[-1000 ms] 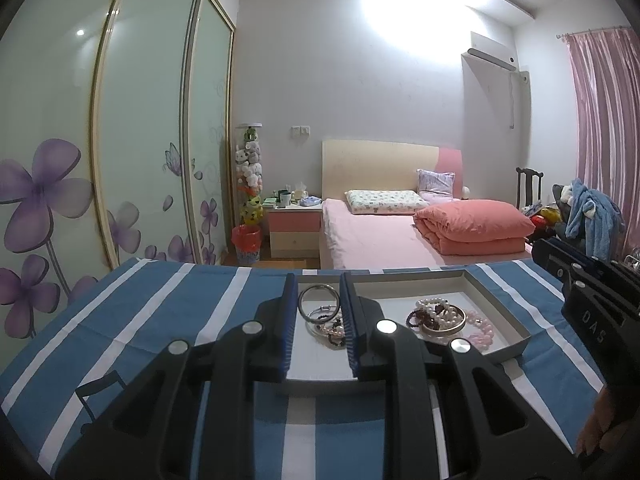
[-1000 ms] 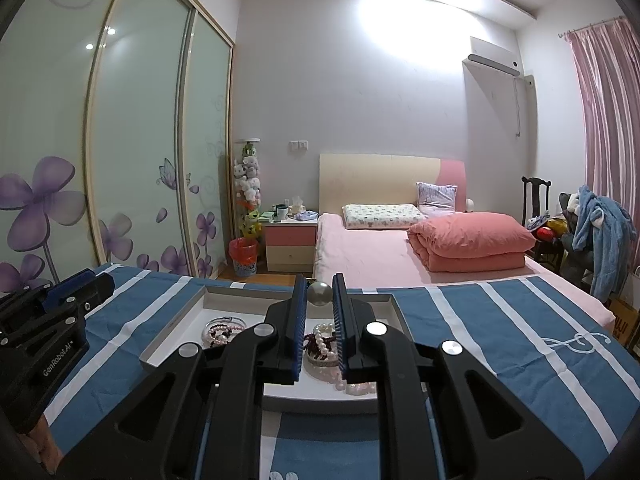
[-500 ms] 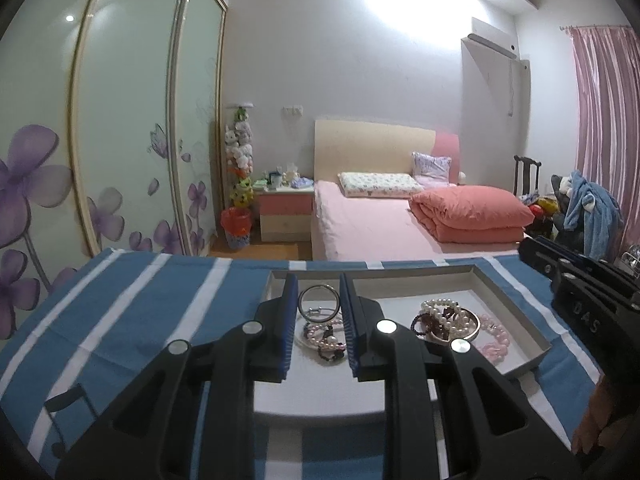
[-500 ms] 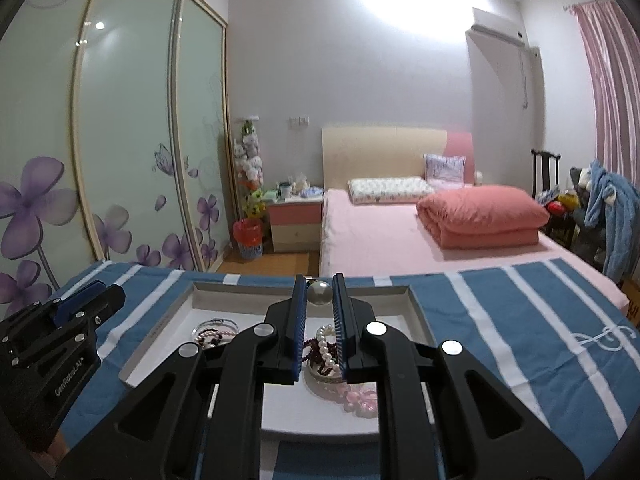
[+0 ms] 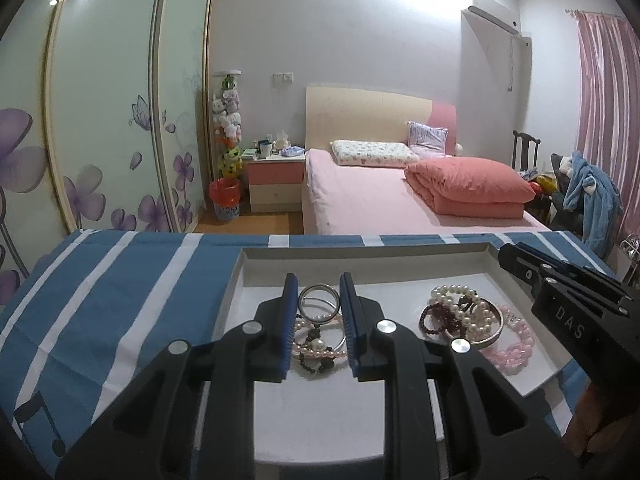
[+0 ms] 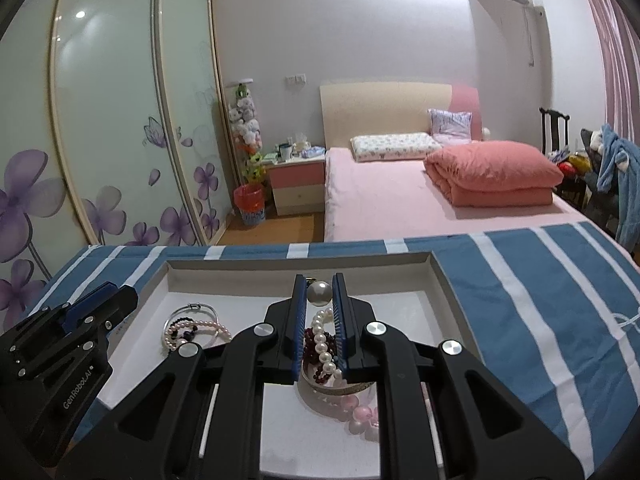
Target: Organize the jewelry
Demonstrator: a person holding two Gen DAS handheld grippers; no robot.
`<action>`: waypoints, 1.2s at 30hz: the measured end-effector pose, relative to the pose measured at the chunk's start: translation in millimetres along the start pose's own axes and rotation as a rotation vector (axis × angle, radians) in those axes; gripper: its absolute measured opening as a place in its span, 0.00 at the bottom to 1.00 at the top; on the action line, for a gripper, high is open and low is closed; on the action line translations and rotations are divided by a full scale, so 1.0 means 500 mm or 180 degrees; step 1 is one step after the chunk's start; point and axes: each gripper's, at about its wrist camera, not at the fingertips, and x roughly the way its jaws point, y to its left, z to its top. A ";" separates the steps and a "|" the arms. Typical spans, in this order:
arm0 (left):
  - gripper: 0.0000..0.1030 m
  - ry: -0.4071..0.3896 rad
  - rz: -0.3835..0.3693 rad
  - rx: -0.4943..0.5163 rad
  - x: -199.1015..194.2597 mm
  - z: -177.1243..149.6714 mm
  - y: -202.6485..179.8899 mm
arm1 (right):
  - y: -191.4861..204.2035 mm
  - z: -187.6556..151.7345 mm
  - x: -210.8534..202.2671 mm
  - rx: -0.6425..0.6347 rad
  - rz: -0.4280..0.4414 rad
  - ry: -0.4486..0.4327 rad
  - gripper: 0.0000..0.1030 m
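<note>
Carrying pieces over the tray (image 5: 400,254), left tool (image 5: 319,312) pinching a silver ring (image 5: 319,309), right tool (image 6: 319,294) clamping a pearl (image 6: 319,294); next, I reckon, placing each below.

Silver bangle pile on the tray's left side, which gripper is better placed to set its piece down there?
Left. The left gripper, shut on a silver ring, hangs over that pile; the right gripper holds a pearl over the other pile.

The right tool (image 6: 320,294) hides part of the pearl strand (image 6: 325,340) and dark-red beads (image 6: 316,354) behind it.
</note>
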 end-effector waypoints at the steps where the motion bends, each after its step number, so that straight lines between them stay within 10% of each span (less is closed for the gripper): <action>1: 0.21 0.0015 0.0002 0.0003 0.005 -0.001 0.000 | 0.000 0.000 0.005 0.0017 0.0002 0.0024 0.13; 13: 0.40 0.0006 -0.0036 -0.0154 -0.012 0.009 0.030 | -0.042 0.018 -0.004 0.0316 0.0096 0.0070 0.29; 28: 0.52 -0.0342 -0.0036 -0.0301 -0.225 0.014 0.087 | -0.049 0.024 -0.160 0.0456 0.0234 -0.0097 0.30; 36: 0.82 -0.0383 -0.0020 -0.0230 -0.335 -0.030 0.092 | -0.011 -0.020 -0.264 0.0313 0.0251 -0.0182 0.68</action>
